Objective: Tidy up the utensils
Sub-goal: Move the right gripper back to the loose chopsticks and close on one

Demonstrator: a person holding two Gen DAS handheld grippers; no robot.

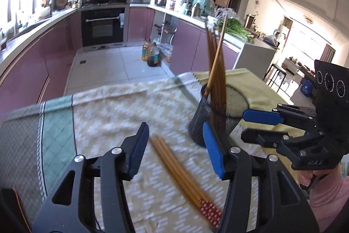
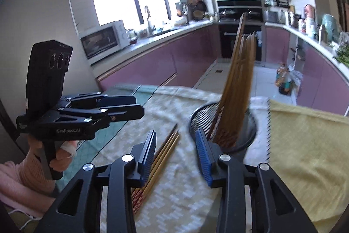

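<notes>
A black mesh holder [image 1: 209, 117] stands on the cloth-covered table and holds several brown chopsticks [image 1: 216, 62] upright. It also shows in the right wrist view [image 2: 229, 130], with its chopsticks [image 2: 240, 80]. A few more chopsticks with red patterned ends [image 1: 183, 174] lie flat on the cloth, between my left gripper's fingers; they show in the right wrist view [image 2: 159, 158] too. My left gripper [image 1: 174, 143] is open just above them. My right gripper [image 2: 175, 145] is open and empty, close to the holder's near side; in the left wrist view it [image 1: 250, 126] is beside the holder.
The table carries a patterned beige cloth [image 1: 113, 115] with a green edge [image 1: 56, 123] and a yellow towel [image 2: 305, 156] on the right. Purple kitchen cabinets [image 1: 43, 62], an oven [image 1: 102, 25] and bottles on the floor [image 1: 150, 54] lie beyond the table's far edge.
</notes>
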